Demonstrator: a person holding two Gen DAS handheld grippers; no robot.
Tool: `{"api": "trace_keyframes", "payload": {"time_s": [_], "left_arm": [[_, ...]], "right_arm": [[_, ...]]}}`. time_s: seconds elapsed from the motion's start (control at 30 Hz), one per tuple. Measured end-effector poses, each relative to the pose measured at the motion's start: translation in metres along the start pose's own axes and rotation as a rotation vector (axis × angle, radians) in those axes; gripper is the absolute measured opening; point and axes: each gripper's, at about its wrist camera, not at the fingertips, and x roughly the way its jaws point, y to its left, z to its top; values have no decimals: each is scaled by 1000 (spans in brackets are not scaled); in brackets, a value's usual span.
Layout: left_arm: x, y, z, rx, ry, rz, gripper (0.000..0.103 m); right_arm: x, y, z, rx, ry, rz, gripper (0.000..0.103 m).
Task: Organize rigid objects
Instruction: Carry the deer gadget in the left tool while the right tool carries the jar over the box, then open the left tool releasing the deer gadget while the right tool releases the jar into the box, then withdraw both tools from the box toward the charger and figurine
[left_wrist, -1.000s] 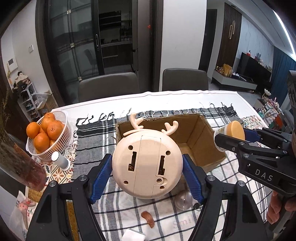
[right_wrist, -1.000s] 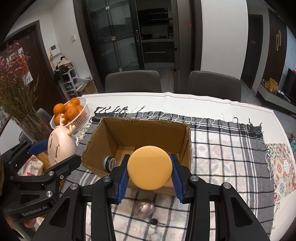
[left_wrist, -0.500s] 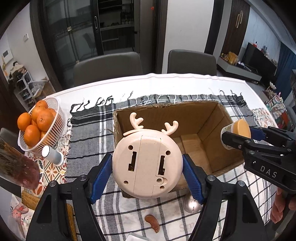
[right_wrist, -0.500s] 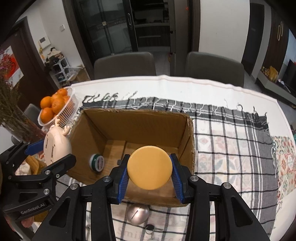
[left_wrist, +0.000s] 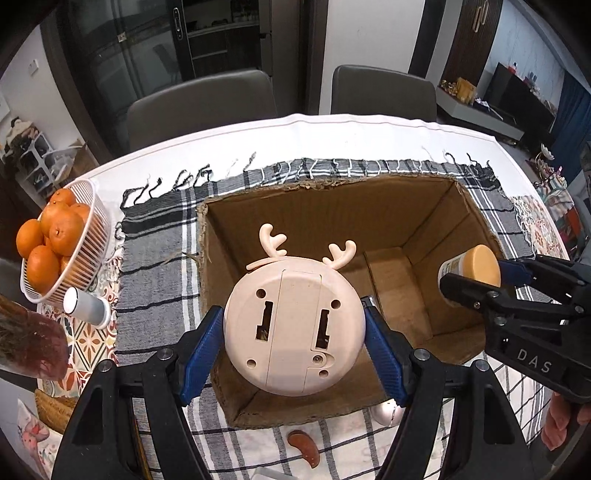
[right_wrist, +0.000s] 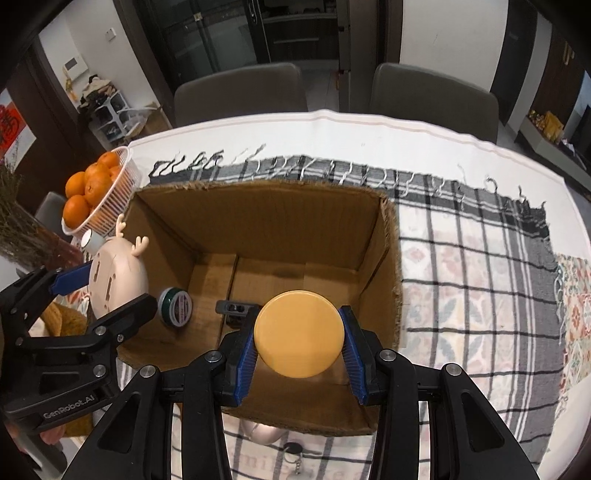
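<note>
With the left gripper (left_wrist: 294, 341) pinching the clock (left_wrist: 293, 326) and the right gripper (right_wrist: 298, 349) pinching the jar (right_wrist: 299, 334) over the box (right_wrist: 258, 218) (both crowded), they may collide.

Both my grippers look the same: chunky matte black plastic frames with triangular cutouts and silver round screws at the pivots. The left gripper (left_wrist: 294, 354) has ribbed blue rubber pads (left_wrist: 202, 354) lining its fingers, and its side reads "GenRobot.AI" in pale lettering. The right gripper (right_wrist: 298, 352) has the same ribbed blue pads (right_wrist: 352, 360), with "DAS" printed on its side. A few bare fingers (left_wrist: 563, 421) show under its handle.
</note>
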Motion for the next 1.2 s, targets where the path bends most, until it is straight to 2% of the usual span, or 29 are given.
{"api": "trace_keyframes", "payload": {"time_s": [0.1,0.27,0.7,1.2], "left_arm": [[6,1,0,-7,27,-12,74],[4,0,0,-8,7,1,76],[-22,-6,-18,-16,-54,10,77],[-86,-3,-77,-65,-251,32,77]], "right_arm": [[7,-3,0,16,22,14,42],[13,-4,-1,21,36,25,43],[-4,0,-11,27,-14,47,43],[-66,22,-57,66,-245,30,46]]}}
